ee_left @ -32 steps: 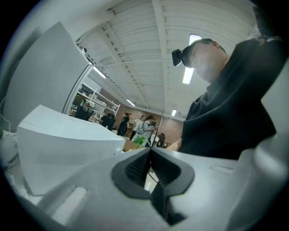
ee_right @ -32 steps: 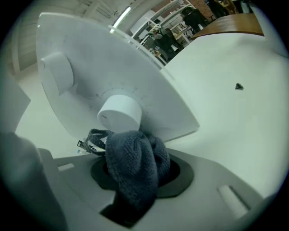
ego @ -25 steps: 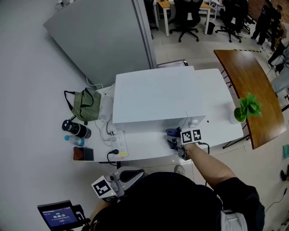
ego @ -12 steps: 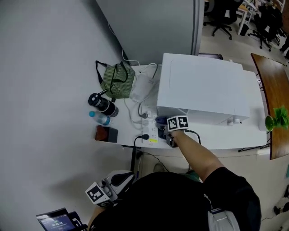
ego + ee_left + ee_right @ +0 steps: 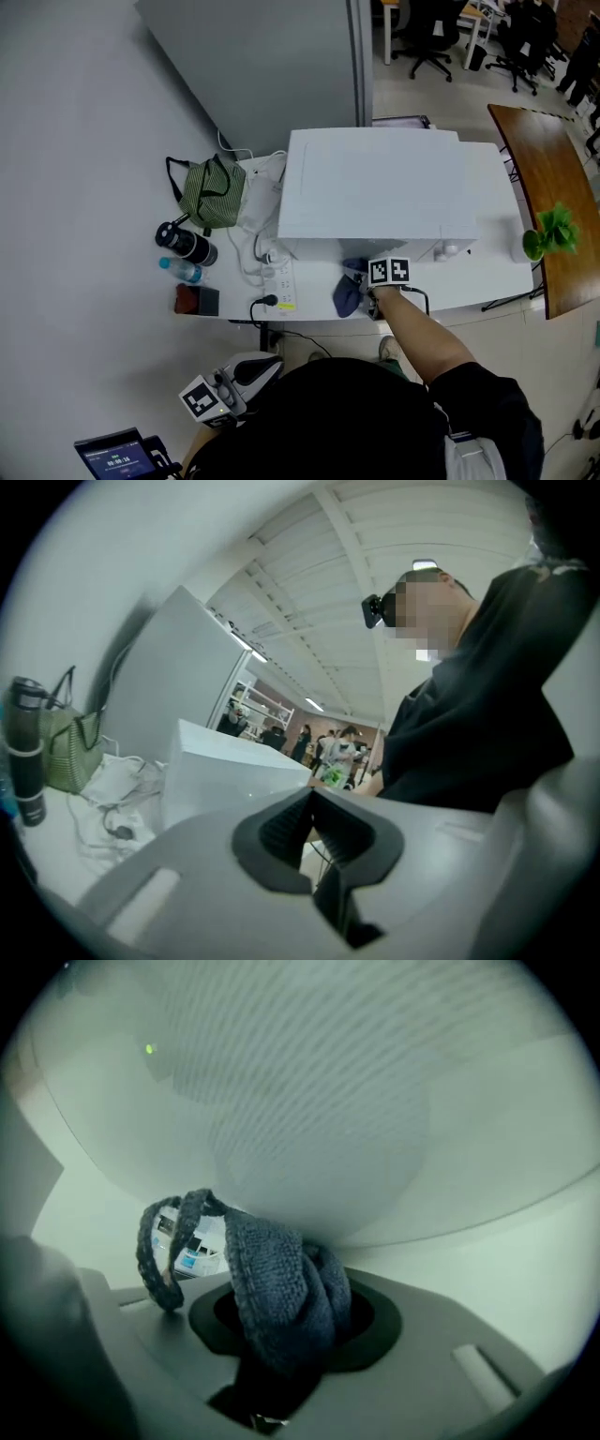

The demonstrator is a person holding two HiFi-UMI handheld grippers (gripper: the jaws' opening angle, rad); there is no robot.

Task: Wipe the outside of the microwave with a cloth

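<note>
The person wears a black short-sleeved top (image 5: pixel 375 427); its right sleeve (image 5: pixel 478 384) ends above the elbow. A dark camera unit (image 5: pixel 373 604) sits at the brow, perhaps on a strap, though it shows too small to be sure.

The left gripper (image 5: pixel 312 808) and right gripper (image 5: pixel 286 1316) share 1 build. Each has a smooth light-grey moulded shell with pale rectangular insets, a black collar round the jaws, and black ribbed pads (image 5: pixel 281 832). Each carries a white cube (image 5: pixel 389 272) printed with black square markers; 2 marker faces show on the right one. A thin black cable (image 5: pixel 427 298) loops from the right gripper.
</note>
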